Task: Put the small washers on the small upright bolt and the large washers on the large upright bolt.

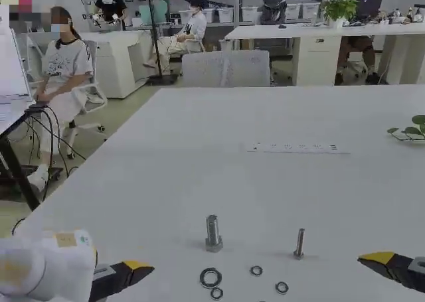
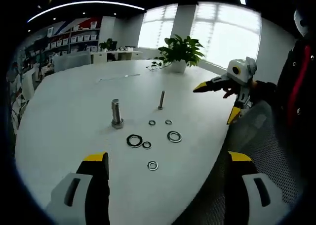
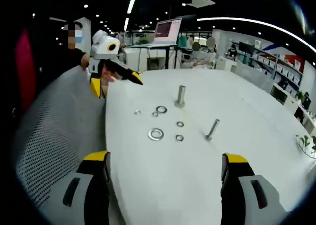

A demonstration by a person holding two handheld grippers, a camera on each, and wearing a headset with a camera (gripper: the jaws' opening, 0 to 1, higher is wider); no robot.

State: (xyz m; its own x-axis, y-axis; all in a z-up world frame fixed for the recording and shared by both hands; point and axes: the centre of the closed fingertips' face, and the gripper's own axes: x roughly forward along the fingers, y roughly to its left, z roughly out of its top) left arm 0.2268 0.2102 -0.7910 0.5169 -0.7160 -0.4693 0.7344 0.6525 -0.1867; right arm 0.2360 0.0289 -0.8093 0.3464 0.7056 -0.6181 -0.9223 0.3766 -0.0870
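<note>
The large bolt (image 1: 212,233) and the small bolt (image 1: 299,243) stand head-down on the bench (image 1: 199,149) with their threads up, so a washer can drop straight over either. They are set apart, which likely leaves each claw room to work without knocking the other bolt.

None of the washers is on a bolt. They lie flat and loose just in front of the bolts, on the person's side. In the left gripper view, two large washers (image 2: 174,136) and four small washers (image 2: 152,165) are mixed together, so sorting by size comes first.

The left claw (image 2: 168,158) and the right claw (image 3: 166,158) hang at the near edge, one to each side. Both are wide open and empty, apparently poised to pick.
</note>
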